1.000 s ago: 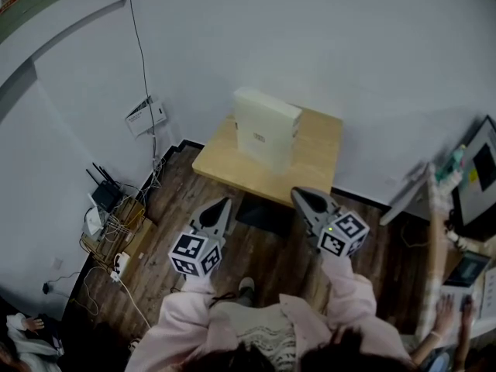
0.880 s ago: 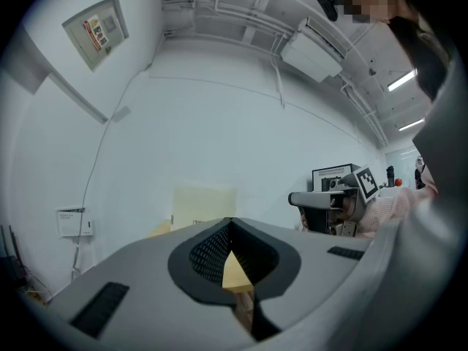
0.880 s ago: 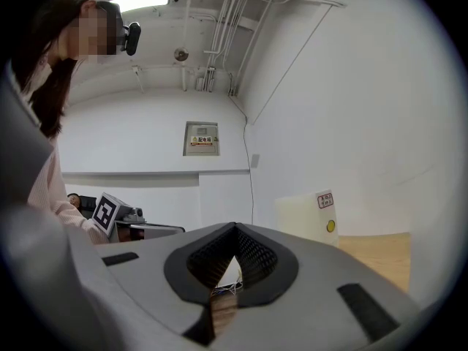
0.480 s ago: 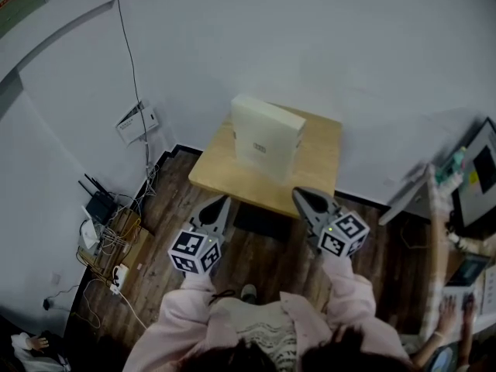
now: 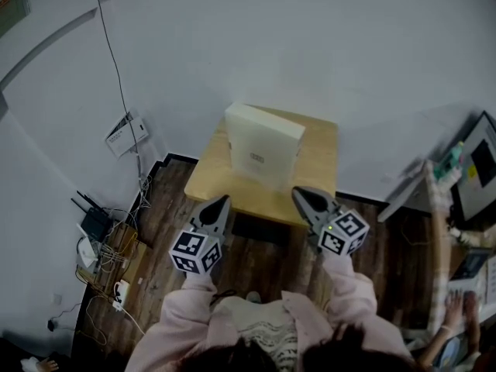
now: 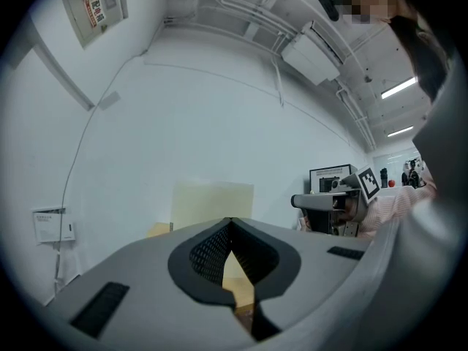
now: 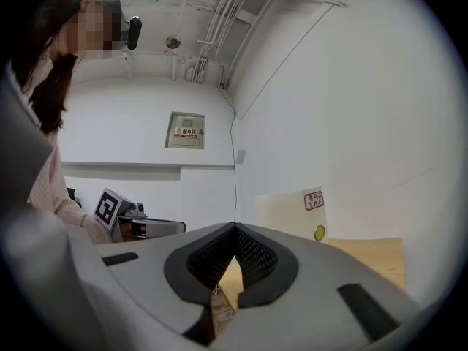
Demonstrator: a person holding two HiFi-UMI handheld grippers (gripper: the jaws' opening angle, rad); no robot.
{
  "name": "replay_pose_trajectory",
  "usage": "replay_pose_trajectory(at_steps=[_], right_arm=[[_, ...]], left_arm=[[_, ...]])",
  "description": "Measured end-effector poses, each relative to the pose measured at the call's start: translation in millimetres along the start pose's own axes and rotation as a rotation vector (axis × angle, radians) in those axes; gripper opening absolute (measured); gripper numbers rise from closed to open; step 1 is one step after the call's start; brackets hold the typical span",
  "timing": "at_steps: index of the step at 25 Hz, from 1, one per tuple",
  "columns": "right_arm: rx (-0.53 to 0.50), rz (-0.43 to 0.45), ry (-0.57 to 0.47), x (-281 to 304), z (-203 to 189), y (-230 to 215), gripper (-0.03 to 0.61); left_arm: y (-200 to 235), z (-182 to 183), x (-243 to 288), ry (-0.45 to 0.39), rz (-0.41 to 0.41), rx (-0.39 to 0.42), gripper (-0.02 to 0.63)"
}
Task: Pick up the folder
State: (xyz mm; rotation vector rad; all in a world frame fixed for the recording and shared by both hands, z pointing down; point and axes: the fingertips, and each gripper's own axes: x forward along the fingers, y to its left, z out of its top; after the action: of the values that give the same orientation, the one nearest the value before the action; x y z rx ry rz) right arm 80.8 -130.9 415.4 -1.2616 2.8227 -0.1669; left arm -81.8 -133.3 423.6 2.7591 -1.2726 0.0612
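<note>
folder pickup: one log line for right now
phase: pre-grasp | folder: upright on table, untouched | left tool: shut, empty | right tool: shut, empty

In the left gripper view, the grey plastic left gripper (image 6: 230, 221) is hiding the lower part of the pale cream upright box folder (image 6: 212, 199) and most of the light wooden table (image 6: 158, 230). In the right gripper view, the grey right gripper (image 7: 235, 227) is covering the folder's base, and the folder's red-edged label (image 7: 314, 199) is showing print too small to read. In the head view, the right edge is cutting off a dark screen (image 5: 479, 169), and the bottom edge is cropping the pink-sleeved person (image 5: 232, 328)
</note>
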Motion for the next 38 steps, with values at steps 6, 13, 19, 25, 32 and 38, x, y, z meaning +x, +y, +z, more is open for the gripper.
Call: replay_pose_trajectory(at_steps=[6, 13, 19, 25, 32, 38], right_arm=[[0.003, -0.024, -0.002, 15, -6, -4, -0.011], [-0.019, -0.030, 0.002, 28, -9, -8, -0.009], [-0.025, -0.034, 0.025, 34, -14, -17, -0.009], [-0.017, -0.021, 0.029, 43, -15, -31, -0.009], [-0.010, -0.005, 0.076, 55, -26, -49, -0.009], [-0.009, 0.004, 0.103, 56, -30, -66, -0.009]], left_arm=[[15, -5, 11, 0.007, -0.029, 0.002, -0.003], [31, -5, 21, 0.003, -0.040, 0.005, -0.003], [34, -9, 31, 0.011, -0.044, -0.003, -0.003], [41, -8, 44, 0.012, -0.031, -0.007, -0.003], [52, -17, 67, 0.035, -0.017, -0.021, -0.003], [56, -22, 88, 0.051, -0.015, -0.027, -0.003]])
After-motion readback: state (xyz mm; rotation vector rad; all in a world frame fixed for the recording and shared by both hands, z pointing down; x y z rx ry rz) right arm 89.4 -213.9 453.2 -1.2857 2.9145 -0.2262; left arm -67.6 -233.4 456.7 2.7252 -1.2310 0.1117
